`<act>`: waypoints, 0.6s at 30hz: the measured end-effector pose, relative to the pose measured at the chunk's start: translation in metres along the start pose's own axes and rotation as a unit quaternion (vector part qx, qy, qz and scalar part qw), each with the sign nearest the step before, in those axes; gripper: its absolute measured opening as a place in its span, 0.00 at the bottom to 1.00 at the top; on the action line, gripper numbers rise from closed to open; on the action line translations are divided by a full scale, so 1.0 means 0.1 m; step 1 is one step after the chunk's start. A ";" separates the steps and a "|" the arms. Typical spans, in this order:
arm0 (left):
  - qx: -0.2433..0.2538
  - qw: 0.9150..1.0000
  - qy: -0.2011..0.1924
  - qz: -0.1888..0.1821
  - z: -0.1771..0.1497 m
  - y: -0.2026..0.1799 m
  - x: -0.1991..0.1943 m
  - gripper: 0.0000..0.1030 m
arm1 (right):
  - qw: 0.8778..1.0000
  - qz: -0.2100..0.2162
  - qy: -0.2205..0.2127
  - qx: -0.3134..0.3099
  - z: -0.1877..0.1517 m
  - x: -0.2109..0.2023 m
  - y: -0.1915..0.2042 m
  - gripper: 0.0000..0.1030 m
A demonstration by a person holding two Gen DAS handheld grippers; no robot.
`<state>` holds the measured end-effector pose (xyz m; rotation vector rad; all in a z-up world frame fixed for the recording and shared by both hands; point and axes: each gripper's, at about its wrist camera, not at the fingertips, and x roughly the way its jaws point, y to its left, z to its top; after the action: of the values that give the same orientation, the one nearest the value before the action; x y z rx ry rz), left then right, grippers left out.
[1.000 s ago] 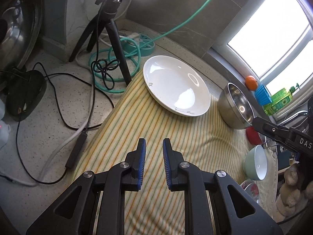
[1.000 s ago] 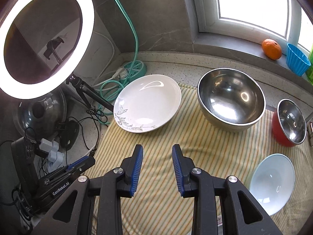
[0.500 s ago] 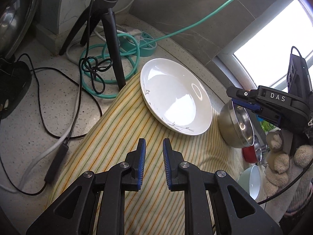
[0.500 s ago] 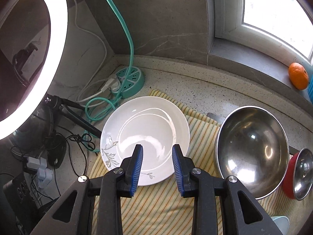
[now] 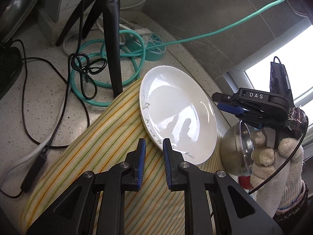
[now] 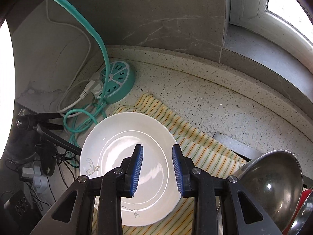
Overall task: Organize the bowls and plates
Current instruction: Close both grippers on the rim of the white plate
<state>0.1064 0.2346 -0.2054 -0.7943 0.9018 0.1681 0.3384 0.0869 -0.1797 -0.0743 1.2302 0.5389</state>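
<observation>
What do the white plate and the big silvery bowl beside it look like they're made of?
The white plate looks like glazed ceramic or porcelain: glossy, sharp window glare, a printed grey leaf motif on the rim. The silvery bowl looks like polished stainless steel: mirror-like inside, with dark reflections and bright highlights. Neither can be confirmed by look alone.

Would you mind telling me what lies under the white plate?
The plate rests on a striped cloth that shows around its near and right edges; its far edge seems to overhang the speckled counter. Whatever lies directly beneath the plate is covered.

Teal power strip (image 6: 117, 82), tripod (image 5: 111, 39), striped cloth (image 5: 93, 146)
</observation>
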 end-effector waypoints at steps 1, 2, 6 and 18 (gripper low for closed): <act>-0.004 1.000 -0.002 -0.002 0.00 0.00 0.01 0.15 | 1.000 0.001 0.004 0.004 0.02 0.03 -0.03 0.27; -0.007 1.000 -0.003 -0.002 0.01 0.00 0.02 0.15 | 1.000 0.000 0.005 0.005 0.04 0.06 -0.05 0.27; -0.019 1.000 -0.003 0.000 0.06 0.01 0.09 0.15 | 1.000 -0.001 0.012 0.004 0.09 0.13 -0.08 0.27; -0.018 1.000 0.004 0.009 0.19 -0.04 0.30 0.15 | 1.000 -0.005 0.027 0.009 0.13 0.28 -0.13 0.25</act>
<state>0.1391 0.2390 -0.2194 -0.8206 0.9159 0.1981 0.3620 0.0896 -0.2032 -0.0795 1.2858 0.5196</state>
